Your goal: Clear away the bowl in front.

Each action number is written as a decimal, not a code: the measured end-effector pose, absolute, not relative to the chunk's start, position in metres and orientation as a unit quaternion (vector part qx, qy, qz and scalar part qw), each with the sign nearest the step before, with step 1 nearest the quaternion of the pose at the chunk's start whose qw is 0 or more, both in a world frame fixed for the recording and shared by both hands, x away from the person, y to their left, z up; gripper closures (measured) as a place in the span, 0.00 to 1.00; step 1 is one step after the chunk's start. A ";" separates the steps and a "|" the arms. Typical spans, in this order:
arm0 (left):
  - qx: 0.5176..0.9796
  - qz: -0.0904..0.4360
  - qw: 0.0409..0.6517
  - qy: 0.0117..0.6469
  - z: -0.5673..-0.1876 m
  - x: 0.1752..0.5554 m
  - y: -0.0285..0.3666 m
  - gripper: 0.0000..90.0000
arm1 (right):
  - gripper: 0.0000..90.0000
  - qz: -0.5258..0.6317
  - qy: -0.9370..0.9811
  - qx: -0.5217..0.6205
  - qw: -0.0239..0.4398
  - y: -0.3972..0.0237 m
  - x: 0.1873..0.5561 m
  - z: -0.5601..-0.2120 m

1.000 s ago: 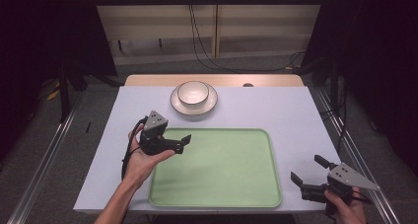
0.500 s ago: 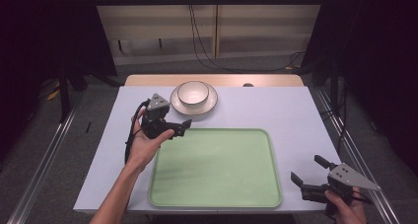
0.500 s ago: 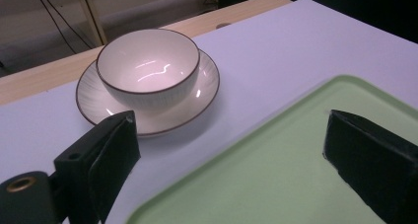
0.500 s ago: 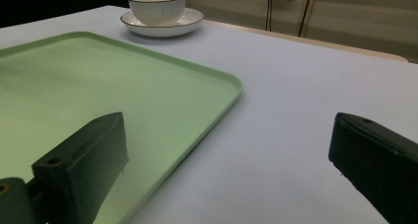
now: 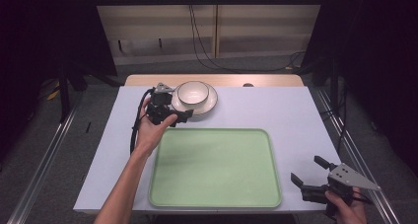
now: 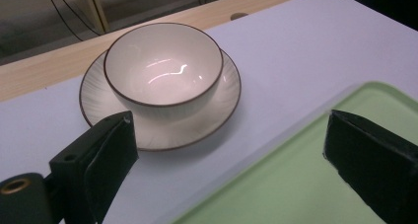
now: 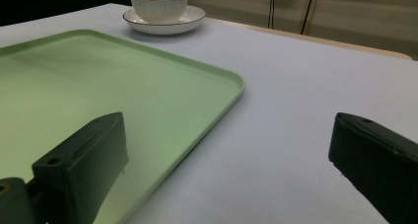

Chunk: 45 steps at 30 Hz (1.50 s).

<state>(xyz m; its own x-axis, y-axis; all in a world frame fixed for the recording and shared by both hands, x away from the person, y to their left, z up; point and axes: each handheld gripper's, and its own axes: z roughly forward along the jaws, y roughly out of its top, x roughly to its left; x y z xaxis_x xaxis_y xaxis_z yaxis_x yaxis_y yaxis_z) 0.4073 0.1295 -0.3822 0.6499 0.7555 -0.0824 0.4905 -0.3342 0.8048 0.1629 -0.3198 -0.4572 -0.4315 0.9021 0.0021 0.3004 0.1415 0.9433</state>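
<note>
A white bowl (image 5: 192,92) with a dark rim stands in a white saucer (image 5: 211,101) at the back of the table. A pale green tray (image 5: 214,167) lies bare at the front centre. My left gripper (image 5: 181,116) hovers open just left of the saucer, by the tray's far left corner. From the left gripper view, the bowl (image 6: 162,71) and saucer (image 6: 217,115) sit just ahead of the left gripper (image 6: 229,120), the tray (image 6: 305,184) under its right jaw. My right gripper (image 5: 306,168) rests open at the front right, off the tray. Its own view has the right gripper (image 7: 226,120) spanning the tray (image 7: 98,86) edge, with the bowl (image 7: 158,2) far off.
A lilac cover lies over the table (image 5: 276,110), with a bare wooden strip (image 5: 266,80) along the back. Metal rails (image 5: 345,140) run along both sides on the floor. Cables (image 5: 197,31) hang behind the table.
My left gripper has moved away from the tray's left side toward the back, up to the saucer. The right gripper has stayed put.
</note>
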 end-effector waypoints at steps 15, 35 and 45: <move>0.804 0.147 0.405 0.411 -0.386 0.446 0.127 0.03 | 0.01 0.492 0.688 0.435 0.308 -0.321 0.163 -0.457; 0.802 0.147 0.372 0.443 -0.388 0.495 0.125 0.17 | 0.01 0.493 0.691 0.431 0.305 -0.321 0.162 -0.457; 0.799 0.123 0.363 0.463 -0.403 0.516 0.123 0.31 | 0.01 0.492 0.691 0.432 0.306 -0.321 0.161 -0.458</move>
